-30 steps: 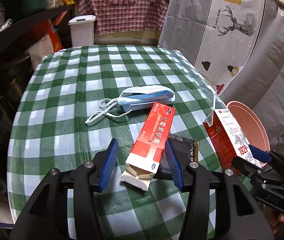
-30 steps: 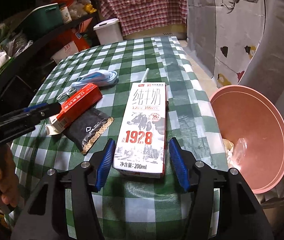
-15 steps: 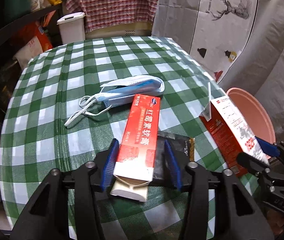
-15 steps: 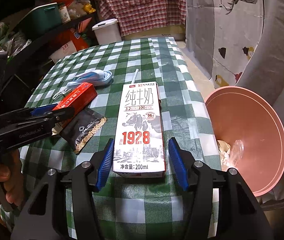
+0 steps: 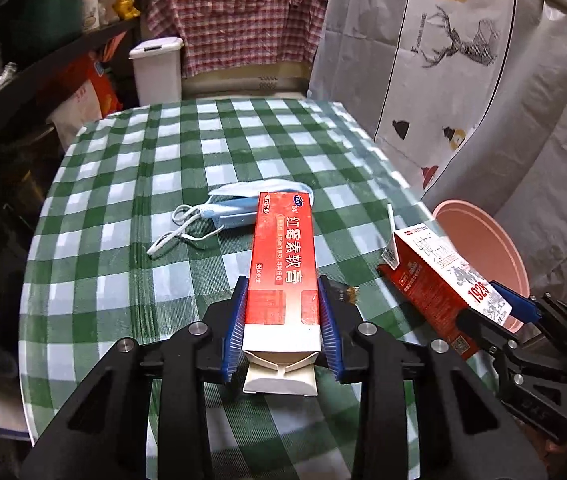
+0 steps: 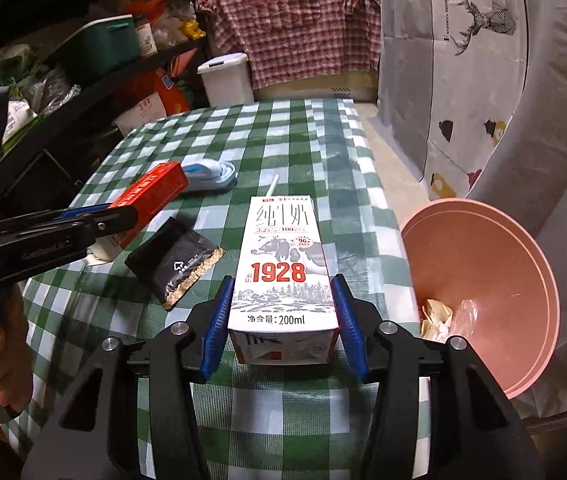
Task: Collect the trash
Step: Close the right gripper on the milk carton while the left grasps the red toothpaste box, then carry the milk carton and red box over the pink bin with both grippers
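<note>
Green-and-white checked cloth covers the surface, with a plaid shirt hanging behind it. Left claw is clamped on the near end of the red carton, blue pads pressed to both long sides, its open white flap poking out toward the camera. Right claw is closed just as snugly on the milk carton (straw sticking out the far end). Over to the right wrist view: it alone shows the whole black sachet lying flat between the two cartons, plus crumpled wrappers down inside the pink bin beside the surface. Left wrist view gives the full face mask with its ear loops, just behind the red carton.
</note>
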A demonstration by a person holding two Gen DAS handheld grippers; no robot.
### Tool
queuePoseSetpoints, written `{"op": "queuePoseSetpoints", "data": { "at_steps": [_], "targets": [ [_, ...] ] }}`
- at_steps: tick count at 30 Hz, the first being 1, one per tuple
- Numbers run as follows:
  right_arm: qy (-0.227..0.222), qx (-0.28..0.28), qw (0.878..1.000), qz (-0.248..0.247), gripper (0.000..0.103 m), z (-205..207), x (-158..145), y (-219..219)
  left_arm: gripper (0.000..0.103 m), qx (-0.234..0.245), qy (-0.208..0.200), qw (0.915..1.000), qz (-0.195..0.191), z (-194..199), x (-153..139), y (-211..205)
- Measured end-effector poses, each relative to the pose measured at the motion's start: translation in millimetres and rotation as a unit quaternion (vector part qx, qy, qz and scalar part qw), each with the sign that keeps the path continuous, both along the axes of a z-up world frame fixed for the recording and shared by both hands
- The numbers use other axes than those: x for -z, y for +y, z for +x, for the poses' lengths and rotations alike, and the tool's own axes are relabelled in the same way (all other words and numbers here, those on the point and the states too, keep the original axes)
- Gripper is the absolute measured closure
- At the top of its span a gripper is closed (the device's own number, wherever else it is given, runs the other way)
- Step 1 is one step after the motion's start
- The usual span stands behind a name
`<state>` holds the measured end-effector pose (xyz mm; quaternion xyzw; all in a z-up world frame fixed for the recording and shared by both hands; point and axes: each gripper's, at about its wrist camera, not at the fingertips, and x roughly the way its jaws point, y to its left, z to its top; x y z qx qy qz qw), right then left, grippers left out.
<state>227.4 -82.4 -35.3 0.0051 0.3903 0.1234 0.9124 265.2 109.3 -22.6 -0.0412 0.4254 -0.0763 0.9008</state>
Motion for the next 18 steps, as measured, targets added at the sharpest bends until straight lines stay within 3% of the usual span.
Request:
{"op": "queuePoseSetpoints", "data": {
  "at_steps": [7,18],
  "targets": [
    [-0.021,-0.002,1.0,0.001,0.054,-5.8,-31.5,-8.4,0.07,-0.016,-0.015,0.9998,0.001,-23.1,-18.4,-4.9],
    [-0.097,-0.016,0.995,-0.014,0.054,-14.6,-91.7,-49.9,0.069,-0.039,-0.041,0.9984,-0.004,-50.4,-42.0,-17.0]
  ]
}}
